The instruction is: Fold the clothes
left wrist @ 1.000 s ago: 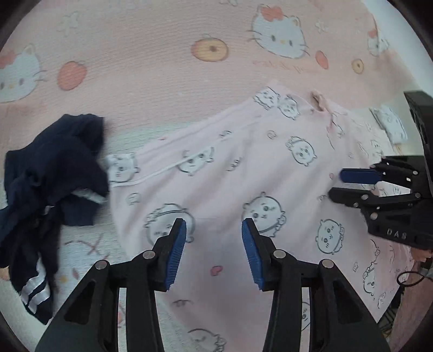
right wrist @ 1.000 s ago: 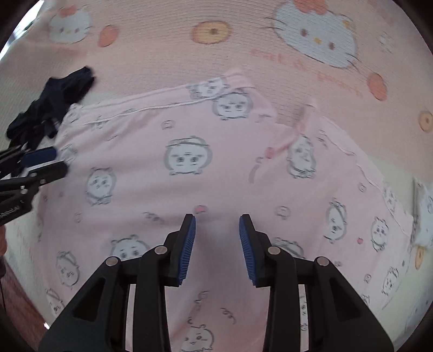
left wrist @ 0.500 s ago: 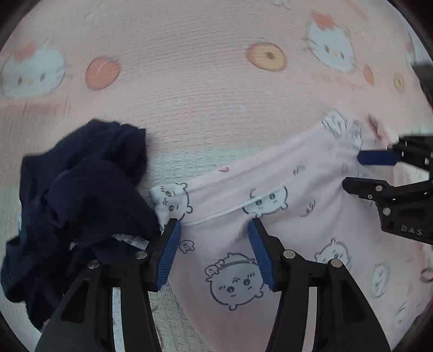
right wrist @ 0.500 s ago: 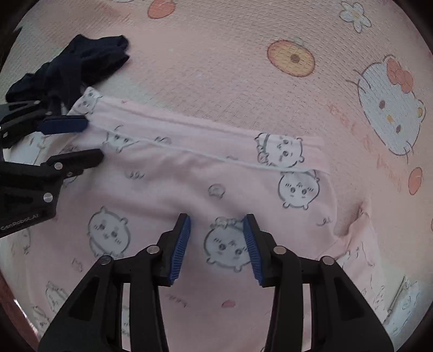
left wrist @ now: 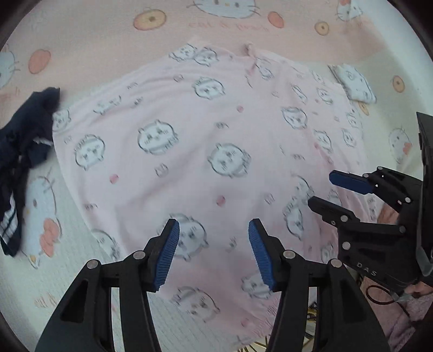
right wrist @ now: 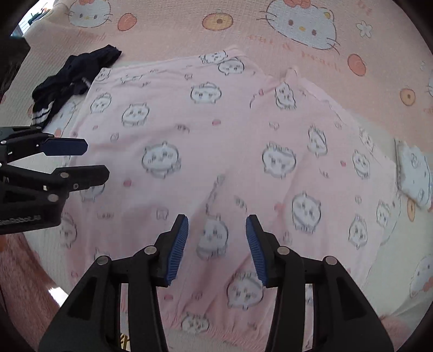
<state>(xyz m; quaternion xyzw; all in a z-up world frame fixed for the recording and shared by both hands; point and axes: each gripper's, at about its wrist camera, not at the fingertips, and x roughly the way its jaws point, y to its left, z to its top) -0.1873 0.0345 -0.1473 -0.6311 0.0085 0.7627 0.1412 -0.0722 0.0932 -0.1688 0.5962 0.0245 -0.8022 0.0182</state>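
Both claws now hang back over the lower middle of the pink cartoon-print cotton garment (left wrist: 216,130). The left claw (left wrist: 213,251) and right claw (right wrist: 216,243) gape wider than before, nothing between their blue pads. The crumpled navy garment (left wrist: 21,140) has slid to the left edge.

A bed cover (right wrist: 167,35) fills almost the whole background. It is pink in the far part and cream-white nearer, with a fine waffle texture. On it are printed white cartoon cat faces (right wrist: 300,24), orange round fruits (left wrist: 149,18) and small flowers. The light is soft and even.
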